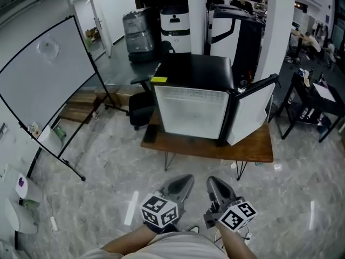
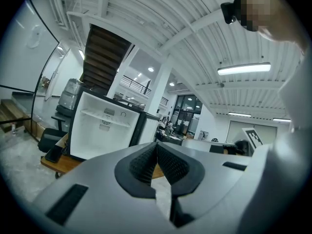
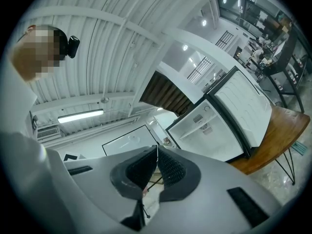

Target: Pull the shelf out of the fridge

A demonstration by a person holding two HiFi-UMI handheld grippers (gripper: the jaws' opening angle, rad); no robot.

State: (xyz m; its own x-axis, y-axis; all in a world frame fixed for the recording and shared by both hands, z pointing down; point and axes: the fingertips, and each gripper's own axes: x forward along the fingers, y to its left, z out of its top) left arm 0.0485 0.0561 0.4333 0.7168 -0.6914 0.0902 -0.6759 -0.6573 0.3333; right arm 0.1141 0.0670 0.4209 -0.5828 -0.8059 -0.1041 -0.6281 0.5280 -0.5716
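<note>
Shelf (image 2: 105,117) sits across the upper part of the white compartment inside the fridge (image 1: 191,109), which stands on a wooden table (image 1: 215,147) with its door (image 1: 250,115) swung open to the right. Left to right: whiteboard (image 1: 43,74) far left, left gripper (image 1: 183,181) with jaws closed on nothing, right gripper (image 1: 214,183) just beside it, also closed and empty. Both grippers are low over the floor, well apart from the fridge.

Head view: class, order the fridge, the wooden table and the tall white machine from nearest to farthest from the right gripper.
1. The wooden table: its front edge lies just ahead of the right gripper.
2. The fridge: standing open on the table.
3. The white machine: behind the fridge, near the top.
</note>
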